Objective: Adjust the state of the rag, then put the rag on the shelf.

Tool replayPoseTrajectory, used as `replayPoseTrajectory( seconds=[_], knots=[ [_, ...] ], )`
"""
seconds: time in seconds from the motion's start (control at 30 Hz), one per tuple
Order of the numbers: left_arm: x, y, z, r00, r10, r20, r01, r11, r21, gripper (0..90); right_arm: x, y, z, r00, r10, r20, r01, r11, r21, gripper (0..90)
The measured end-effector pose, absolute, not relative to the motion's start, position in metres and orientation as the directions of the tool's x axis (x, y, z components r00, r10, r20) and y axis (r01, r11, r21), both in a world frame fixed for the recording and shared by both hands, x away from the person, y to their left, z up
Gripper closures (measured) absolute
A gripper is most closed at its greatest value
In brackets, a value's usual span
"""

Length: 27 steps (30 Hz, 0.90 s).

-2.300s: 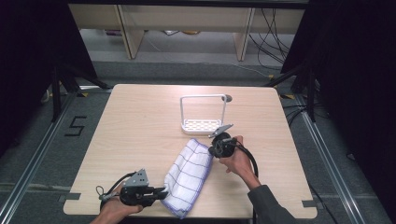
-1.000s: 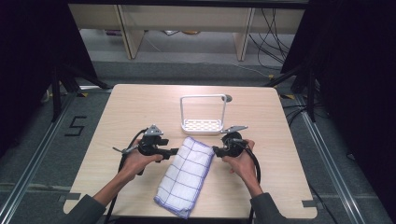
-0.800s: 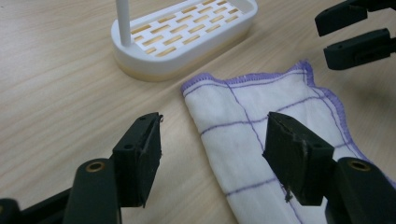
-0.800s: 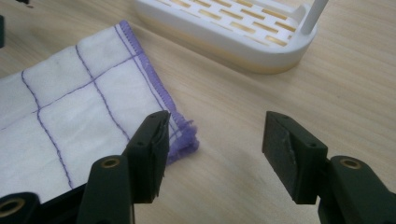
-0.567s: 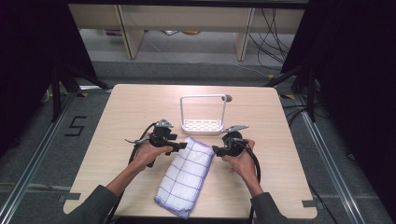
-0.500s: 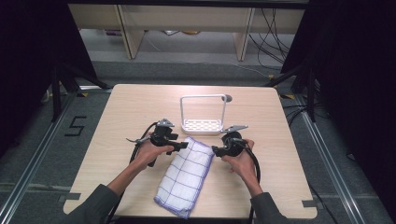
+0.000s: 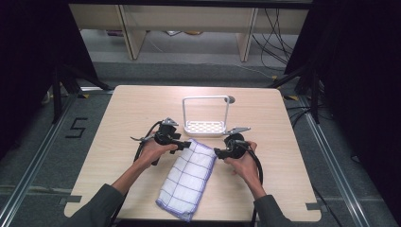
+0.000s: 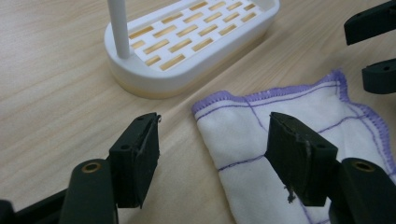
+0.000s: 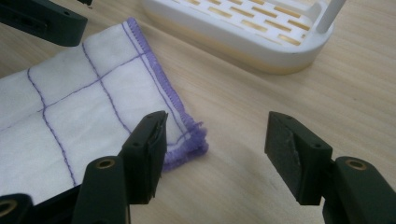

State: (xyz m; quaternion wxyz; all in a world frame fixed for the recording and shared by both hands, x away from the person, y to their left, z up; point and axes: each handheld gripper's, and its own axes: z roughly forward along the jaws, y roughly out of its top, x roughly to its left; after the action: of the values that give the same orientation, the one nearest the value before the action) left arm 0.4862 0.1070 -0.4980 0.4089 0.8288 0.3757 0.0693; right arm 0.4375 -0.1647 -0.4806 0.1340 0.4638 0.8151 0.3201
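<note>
Both claws, the left gripper (image 8: pixel 212 154) and right gripper (image 9: pixel 212 149), gape wide over the far corners of the folded white purple-checked cloth (image 7: pixel 187 179) just near of the white slotted rack (image 7: pixel 204 126), so each should probably bite only its hem.

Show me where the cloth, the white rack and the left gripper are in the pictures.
cloth (image 7: pixel 185 179): high view, middle of the checked fabric.
white rack (image 7: pixel 204 126): high view, slotted base.
left gripper (image 8: pixel 212 156): left gripper view, midway between its open fingertips.
</note>
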Motion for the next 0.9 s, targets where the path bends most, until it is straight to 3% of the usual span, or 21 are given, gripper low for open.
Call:
replayPoseTrajectory(
  seconds=[0.2,0.4,0.57,0.6,0.67,0.77,0.9],
  knots=[
    [0.489,0.1,-0.502,0.702,0.675,-0.228,0.581,-0.358,0.731,34.2,0.438,-0.162,-0.482,-0.543,0.836,0.077,0.674,0.378,0.635,39.2],
    [0.493,0.088,-0.511,0.715,0.668,-0.206,0.575,-0.395,0.717,36.4,0.439,-0.163,-0.483,-0.544,0.836,0.065,0.663,0.381,0.645,38.8],
    [0.493,0.083,-0.514,0.745,0.647,-0.165,0.533,-0.427,0.731,48.0,0.438,-0.161,-0.483,-0.545,0.836,0.055,0.66,0.388,0.644,38.5],
    [0.494,0.083,-0.514,0.75,0.641,-0.161,0.528,-0.435,0.729,54.2,0.437,-0.16,-0.482,-0.547,0.835,0.063,0.662,0.385,0.644,38.5],
    [0.493,0.083,-0.514,0.755,0.639,-0.148,0.518,-0.442,0.732,56.3,0.436,-0.159,-0.482,-0.543,0.837,0.073,0.67,0.379,0.638,38.5],
    [0.493,0.082,-0.514,0.767,0.627,-0.135,0.5,-0.454,0.737,70.6,0.438,-0.159,-0.482,-0.554,0.831,0.053,0.657,0.397,0.64,38.4],
    [0.49,0.078,-0.513,0.793,0.602,-0.096,0.461,-0.49,0.74,78.1,0.438,-0.16,-0.482,-0.554,0.831,0.047,0.652,0.399,0.645,38.6]
  ],
)
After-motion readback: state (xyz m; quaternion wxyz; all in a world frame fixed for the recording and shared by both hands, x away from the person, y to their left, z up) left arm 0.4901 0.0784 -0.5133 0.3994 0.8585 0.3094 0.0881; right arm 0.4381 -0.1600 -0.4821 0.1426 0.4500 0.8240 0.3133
